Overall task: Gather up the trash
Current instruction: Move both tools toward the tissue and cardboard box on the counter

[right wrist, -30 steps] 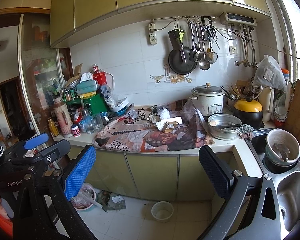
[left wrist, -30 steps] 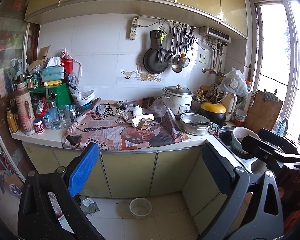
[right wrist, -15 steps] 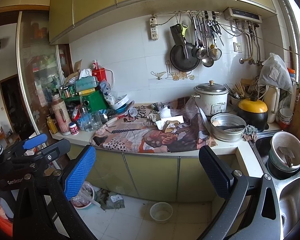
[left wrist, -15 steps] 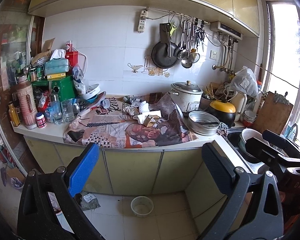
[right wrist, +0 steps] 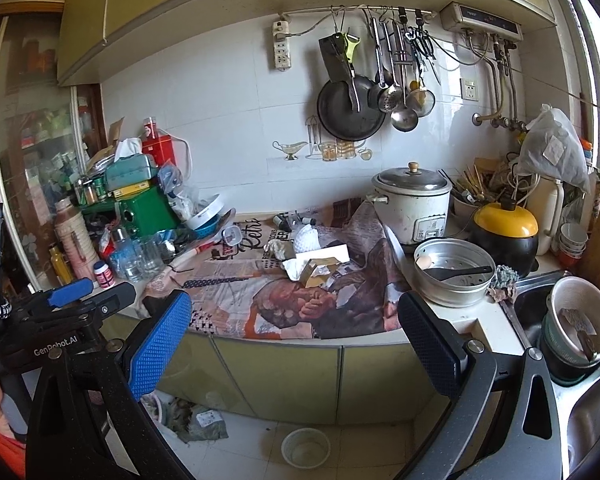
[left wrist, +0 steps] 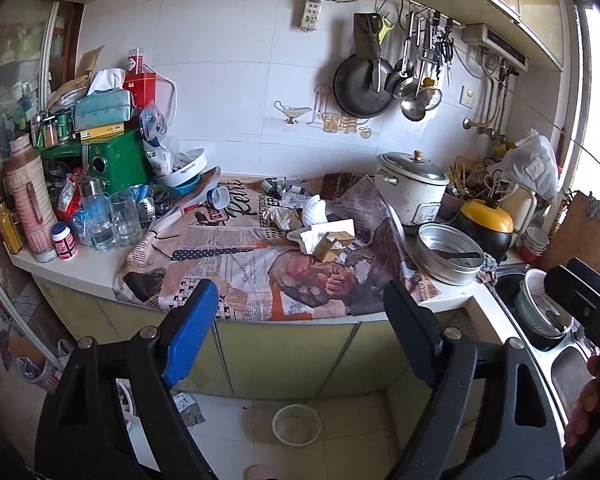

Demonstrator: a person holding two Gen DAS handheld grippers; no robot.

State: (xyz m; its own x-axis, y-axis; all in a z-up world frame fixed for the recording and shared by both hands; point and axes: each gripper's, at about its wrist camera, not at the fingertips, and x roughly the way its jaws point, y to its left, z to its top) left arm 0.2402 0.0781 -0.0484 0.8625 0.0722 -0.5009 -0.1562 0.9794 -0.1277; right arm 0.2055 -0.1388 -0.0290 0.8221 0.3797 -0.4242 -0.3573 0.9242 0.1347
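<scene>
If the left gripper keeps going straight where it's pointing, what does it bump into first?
Probably the newspaper spread over the counter, near its front edge. The left gripper is open and empty, with nothing in between, though depth is hard to judge here.

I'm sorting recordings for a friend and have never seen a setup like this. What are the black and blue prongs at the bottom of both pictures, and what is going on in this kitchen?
No robot here: a person carries a hand-held two-finger tool in each hand, each with a wide-angle camera looking along its fingers. One picture is from the left tool, the other from the right tool; each also shows the other at its edge.

Both stand open and hold nothing. The left one's jaws have just been closing a little, with nothing between them.

Ahead is a cluttered white kitchen counter covered by a printed newspaper-pattern cloth. On the cloth lie crumpled white tissues and a small tan cardboard box, likely the trash to collect. To the right stand a white rice cooker with a metal lid and a round metal steamer pan.
</scene>
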